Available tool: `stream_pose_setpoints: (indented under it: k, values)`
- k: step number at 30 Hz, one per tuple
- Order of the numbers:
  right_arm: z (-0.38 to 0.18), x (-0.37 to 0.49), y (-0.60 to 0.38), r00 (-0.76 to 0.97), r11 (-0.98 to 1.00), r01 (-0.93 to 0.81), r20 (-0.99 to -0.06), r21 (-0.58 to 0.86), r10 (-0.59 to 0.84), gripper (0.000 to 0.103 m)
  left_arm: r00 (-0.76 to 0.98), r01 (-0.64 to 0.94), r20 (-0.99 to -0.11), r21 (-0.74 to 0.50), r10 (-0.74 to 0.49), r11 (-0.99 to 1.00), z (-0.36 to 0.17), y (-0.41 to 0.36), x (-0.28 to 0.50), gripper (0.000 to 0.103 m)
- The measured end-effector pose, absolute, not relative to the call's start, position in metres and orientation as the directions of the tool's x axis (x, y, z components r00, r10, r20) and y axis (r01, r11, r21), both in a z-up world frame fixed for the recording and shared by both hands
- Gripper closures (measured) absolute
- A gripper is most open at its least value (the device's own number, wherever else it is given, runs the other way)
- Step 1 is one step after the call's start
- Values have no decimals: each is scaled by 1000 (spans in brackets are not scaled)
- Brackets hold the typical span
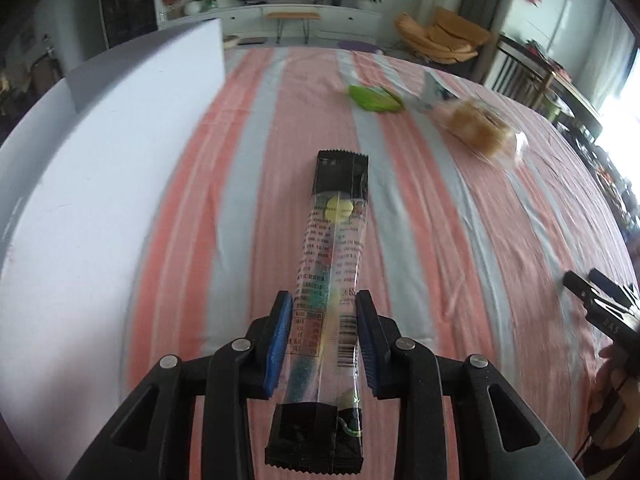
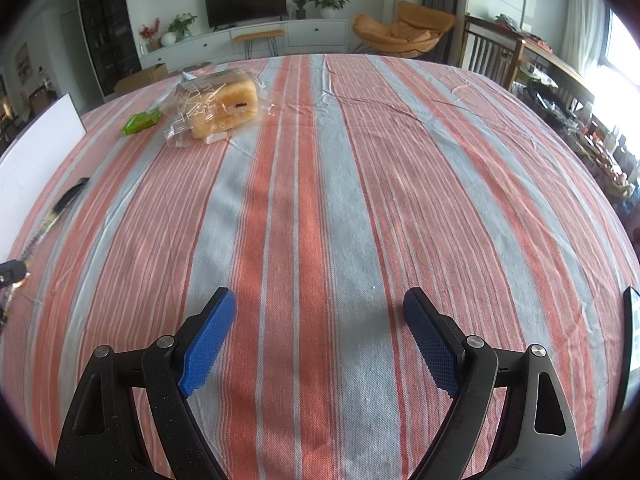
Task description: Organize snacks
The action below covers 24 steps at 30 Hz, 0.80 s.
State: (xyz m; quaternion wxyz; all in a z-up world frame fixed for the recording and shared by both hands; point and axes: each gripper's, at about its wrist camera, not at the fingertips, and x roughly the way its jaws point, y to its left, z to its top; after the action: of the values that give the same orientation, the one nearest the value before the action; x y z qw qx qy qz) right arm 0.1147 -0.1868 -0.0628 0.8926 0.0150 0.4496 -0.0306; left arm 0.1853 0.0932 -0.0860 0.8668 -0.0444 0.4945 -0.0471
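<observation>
My left gripper point(image 1: 322, 300) is shut on a long clear candy packet with black ends point(image 1: 334, 248) and holds it above the striped tablecloth; the packet also shows at the left edge of the right wrist view point(image 2: 64, 204). A green snack packet point(image 1: 374, 98) point(image 2: 141, 122) and a clear bag of bread point(image 1: 476, 128) point(image 2: 218, 106) lie at the far side of the table. My right gripper point(image 2: 318, 304) is open and empty over the cloth; it shows at the right edge of the left wrist view point(image 1: 588, 282).
A white box point(image 1: 80, 184) point(image 2: 34, 152) stands along the table's left side. The red and grey striped tablecloth point(image 2: 320, 184) covers the table. A dark flat item point(image 2: 632, 340) sits at the right edge. Chairs and a TV cabinet stand beyond.
</observation>
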Motion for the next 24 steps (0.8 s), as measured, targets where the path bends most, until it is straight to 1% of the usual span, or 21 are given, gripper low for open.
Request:
stream_pose_setpoints:
  k: [1,2,4,7,9,13,15,19,20,22,24]
  values:
    - [-63,115,-187,594,998,68,-803,0,-41,15,501,34,-855,-135,-133,990,-87,92,185,57]
    - [-63,115,-187,594,998,68,-803,0,-41,15,493,29,-857,-156,-150,987,-89,95,189,42]
    - [-63,115,-187,594,998,68,-803,0,-41,15,492,18,-854,-186,-170,982,-93,96,193,26]
    - [-63,115,-187,594,998,68,-803,0,-40,15,508,12,-848,-170,-153,985,-97,91,201,22]
    - [-63,115,-187,594,998,68,-803,0,-40,15,522,18,-844,-135,-125,991,-99,86,208,20]
    - [-63,115,-187,594,998,68,-803,0,-40,15,530,22,-846,-60,-63,998,-102,82,217,20]
    - [-63,115,-187,594,998,67,-803,0,-40,15,539,24,-842,-17,-28,1000,-105,81,219,17]
    - [-63,115,-187,594,998,67,-803,0,-40,15,578,40,-816,-6,-28,999,-108,81,215,11]
    - [-63,115,-187,594,998,67,-803,0,-40,15,582,31,-813,4,-15,1000,-108,81,215,5]
    - [-63,115,-187,594,998,67,-803,0,-40,15,582,-3,-813,14,13,1000,-111,83,216,0]
    - [-63,115,-187,594,998,67,-803,0,-40,15,577,-7,-817,-10,-4,1000,-111,85,218,0]
